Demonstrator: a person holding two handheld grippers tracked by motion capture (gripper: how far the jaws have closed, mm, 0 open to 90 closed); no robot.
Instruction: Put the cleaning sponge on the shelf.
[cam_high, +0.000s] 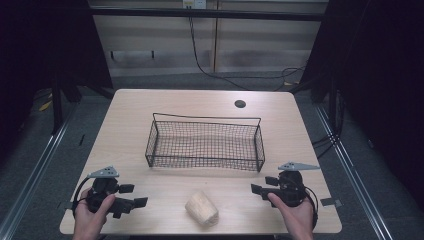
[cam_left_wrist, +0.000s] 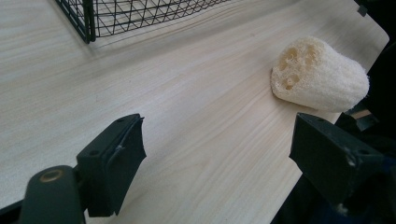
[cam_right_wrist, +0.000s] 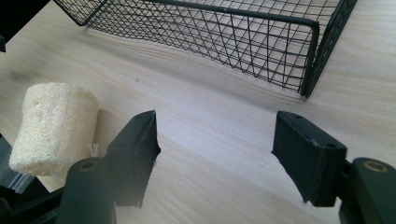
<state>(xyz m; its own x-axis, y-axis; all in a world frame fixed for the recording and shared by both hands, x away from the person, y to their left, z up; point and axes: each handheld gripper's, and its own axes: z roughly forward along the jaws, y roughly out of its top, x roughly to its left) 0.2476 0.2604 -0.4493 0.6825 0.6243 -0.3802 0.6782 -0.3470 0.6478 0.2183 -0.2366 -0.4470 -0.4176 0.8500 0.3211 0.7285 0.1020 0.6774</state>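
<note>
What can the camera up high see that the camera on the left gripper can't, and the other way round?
The high view alone takes in the person's two hands, the left gripper and right gripper from outside, the whole wire basket, a dark round hole in the table, and the floor around it. The left gripper view alone gives a close look at the holes in the sponge's end, between its own open jaws. Both show the sponge, the basket and the wooden tabletop.

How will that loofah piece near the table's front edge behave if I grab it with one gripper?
The loofah looks porous and fibrous, so probably light and somewhat springy under the jaws. Its rough surface should resist slipping. It lies on its rounded side, so a push may roll it.
</note>
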